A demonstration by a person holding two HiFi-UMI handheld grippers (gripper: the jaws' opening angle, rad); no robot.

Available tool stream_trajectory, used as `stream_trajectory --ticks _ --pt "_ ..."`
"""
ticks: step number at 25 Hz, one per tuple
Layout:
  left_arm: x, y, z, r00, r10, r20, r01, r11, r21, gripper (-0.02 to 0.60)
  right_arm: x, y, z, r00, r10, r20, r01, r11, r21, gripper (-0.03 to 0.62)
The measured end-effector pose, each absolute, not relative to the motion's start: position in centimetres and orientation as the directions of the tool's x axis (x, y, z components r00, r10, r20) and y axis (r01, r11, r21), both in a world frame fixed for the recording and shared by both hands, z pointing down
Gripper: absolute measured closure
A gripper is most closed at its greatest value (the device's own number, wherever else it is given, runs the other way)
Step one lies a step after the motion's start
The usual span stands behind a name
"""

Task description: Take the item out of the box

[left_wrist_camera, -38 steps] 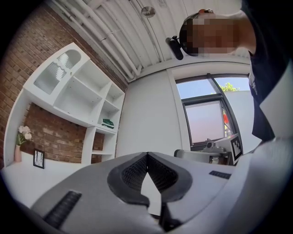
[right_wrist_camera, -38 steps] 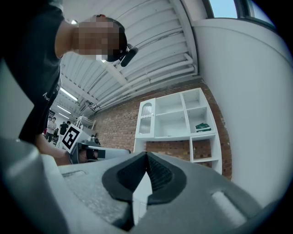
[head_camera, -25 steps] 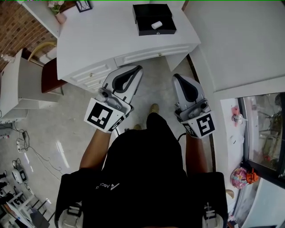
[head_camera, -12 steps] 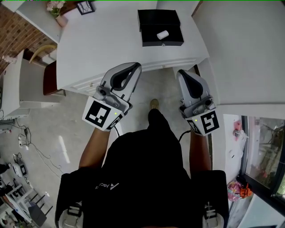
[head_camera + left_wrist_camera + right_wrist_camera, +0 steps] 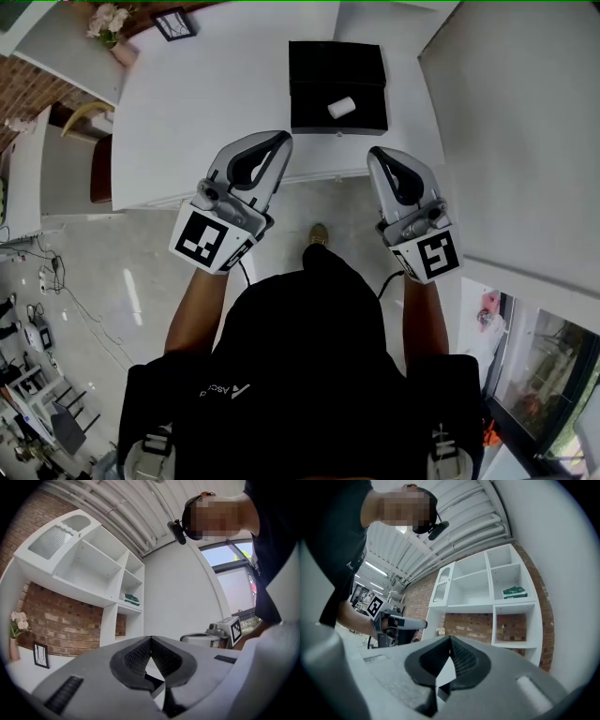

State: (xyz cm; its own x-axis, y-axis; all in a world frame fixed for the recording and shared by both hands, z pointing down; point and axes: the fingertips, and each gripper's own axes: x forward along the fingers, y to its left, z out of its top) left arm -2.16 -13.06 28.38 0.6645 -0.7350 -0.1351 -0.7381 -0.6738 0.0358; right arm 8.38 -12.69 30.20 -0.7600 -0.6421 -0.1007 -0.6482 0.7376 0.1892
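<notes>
An open black box (image 5: 337, 66) stands on the white table (image 5: 206, 103), towards its right side. A small white cylinder (image 5: 340, 107) lies inside the box. My left gripper (image 5: 280, 140) hovers at the table's front edge, left of the box, with its jaws shut and nothing between them. My right gripper (image 5: 376, 154) hangs just in front of the box, also shut and empty. The left gripper view shows those jaws (image 5: 150, 639) closed tip to tip. The right gripper view shows the same for the right gripper (image 5: 450, 638). Neither gripper view shows the box.
A small picture frame (image 5: 175, 22) and a flower vase (image 5: 108, 19) stand at the table's far left. A chair (image 5: 94, 169) is at the table's left end. A white wall (image 5: 506, 131) runs close along the right. White shelves (image 5: 93, 569) on brick rise behind the table.
The person has stepped towards the table: the box and table have slid nearer and lower in the head view. Both grippers now reach the table's front edge. Both stay shut.
</notes>
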Motion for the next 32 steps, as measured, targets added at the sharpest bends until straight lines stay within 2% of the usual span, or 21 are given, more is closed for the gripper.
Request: stream_trajectory --ticks 4,12,14,19,27,32 --pt "-1.2 -17.1 29.1 0.64 -0.758 -0.128 -0.761 -0.648 0.034 0.583 9.3 -17.8 32.4 -0.805 -0.592 -0.016 -0.58 0.782 0.226 0.592" --pt "-0.8 -22.5 30.3 0.593 -0.799 -0.097 -0.799 -0.599 0.05 0.583 9.3 -24.9 37.0 -0.838 -0.49 0.239 -0.42 0.86 0.289 0.591" --pt "-0.9 -23.2 30.6 0.589 -0.803 -0.088 -0.802 -0.594 0.057 0.583 8.8 -25.8 38.0 -0.84 -0.458 0.289 -0.373 0.876 0.305 0.549" --pt "-1.8 -24.4 31.4 0.585 -0.807 -0.073 -0.804 -0.59 0.078 0.583 7.1 -27.2 41.4 -0.838 -0.36 0.411 -0.212 0.908 0.362 0.533" --pt "-3.7 -25.5 32.3 0.586 -0.808 -0.064 -0.802 -0.589 0.101 0.583 5.5 -29.1 49.0 -0.66 -0.223 0.718 0.095 0.923 0.374 0.453" --pt "-5.1 -25.8 33.2 0.569 -0.821 -0.058 -0.812 -0.571 0.121 0.581 5.0 -29.2 53.7 -0.499 -0.149 0.854 0.299 0.895 0.331 0.424"
